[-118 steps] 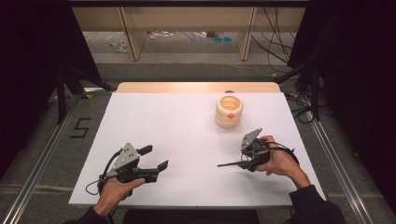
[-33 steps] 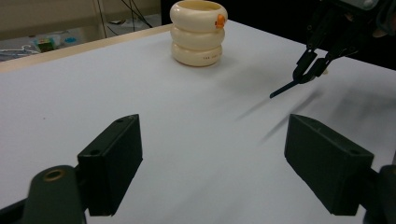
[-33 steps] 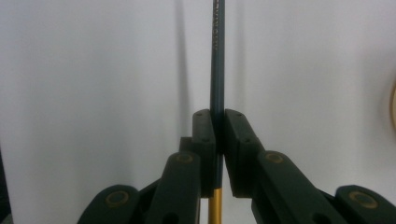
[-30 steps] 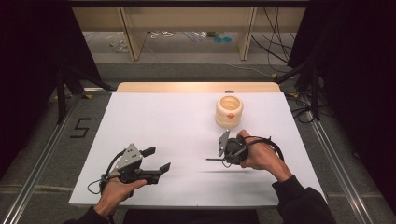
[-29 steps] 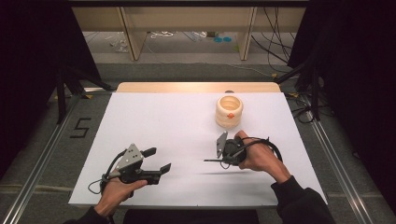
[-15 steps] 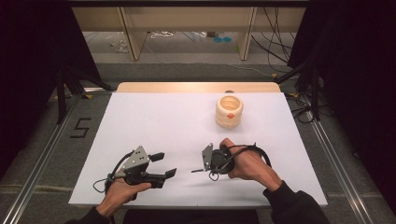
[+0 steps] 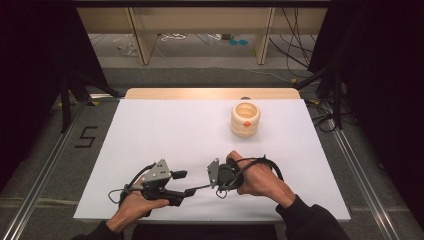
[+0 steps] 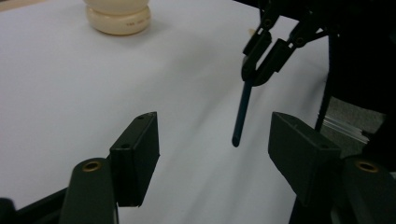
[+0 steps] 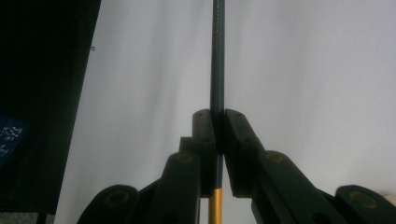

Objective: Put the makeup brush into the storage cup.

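A dark blue pencil (image 9: 217, 56) with a gold end is clamped between the pads of my right gripper (image 9: 217, 114), which is shut on it. In the high view the right gripper (image 7: 210, 186) holds the pencil (image 7: 199, 188) level, with its tip pointing left at my left gripper (image 7: 184, 183). In the left gripper view the pencil (image 8: 242, 112) hangs from the right gripper (image 8: 256, 74), and its tip lies between my left gripper's (image 8: 215, 135) pads without touching them. The left jaws have just been closing and still stand apart. A cream ribbed cup (image 7: 245, 120) stands at the back right.
A white sheet (image 7: 165, 130) covers the table, with a wooden strip (image 7: 210, 93) along its far edge. Cables (image 7: 265, 162) loop from the right gripper over the hand. Metal rails run along both sides of the table, and dark curtains hang beyond them.
The right hand has carried the pencil leftward to the left gripper. The left gripper has shifted slightly right and its jaws have narrowed around the pencil tip.
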The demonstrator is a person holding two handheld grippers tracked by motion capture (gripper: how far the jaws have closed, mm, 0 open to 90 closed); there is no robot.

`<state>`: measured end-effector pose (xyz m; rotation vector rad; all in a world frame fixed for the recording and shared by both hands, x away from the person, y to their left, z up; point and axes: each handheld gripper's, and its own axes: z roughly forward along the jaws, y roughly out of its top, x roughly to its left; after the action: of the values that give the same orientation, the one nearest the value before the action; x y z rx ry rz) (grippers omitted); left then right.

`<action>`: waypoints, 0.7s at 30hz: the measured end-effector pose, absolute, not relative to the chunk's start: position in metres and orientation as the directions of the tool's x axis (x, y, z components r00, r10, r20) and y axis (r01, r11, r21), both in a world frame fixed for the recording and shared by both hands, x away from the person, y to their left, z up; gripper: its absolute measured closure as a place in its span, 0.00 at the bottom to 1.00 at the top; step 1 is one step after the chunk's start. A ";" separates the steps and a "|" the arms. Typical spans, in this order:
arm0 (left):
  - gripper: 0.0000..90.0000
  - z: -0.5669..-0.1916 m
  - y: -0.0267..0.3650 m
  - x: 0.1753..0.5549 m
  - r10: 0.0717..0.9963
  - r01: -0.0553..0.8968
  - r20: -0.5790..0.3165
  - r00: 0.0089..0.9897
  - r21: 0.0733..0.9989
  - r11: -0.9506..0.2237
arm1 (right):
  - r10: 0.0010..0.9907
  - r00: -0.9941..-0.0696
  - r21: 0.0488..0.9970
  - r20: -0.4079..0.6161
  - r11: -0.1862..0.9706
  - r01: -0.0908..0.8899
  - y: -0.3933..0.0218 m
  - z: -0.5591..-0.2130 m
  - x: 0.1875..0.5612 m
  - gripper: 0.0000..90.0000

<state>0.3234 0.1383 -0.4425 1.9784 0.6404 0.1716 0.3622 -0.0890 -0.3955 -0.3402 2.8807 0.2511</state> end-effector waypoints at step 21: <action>0.59 -0.445 0.116 0.331 0.431 0.411 -0.209 0.878 0.792 -0.452 | -0.278 -0.923 0.149 -0.265 0.934 -0.324 -0.073 -0.394 0.357 0.93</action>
<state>0.3310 0.1156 -0.4452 2.0961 0.6078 0.0268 0.3570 -0.0733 -0.3940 -0.4507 2.8508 0.2789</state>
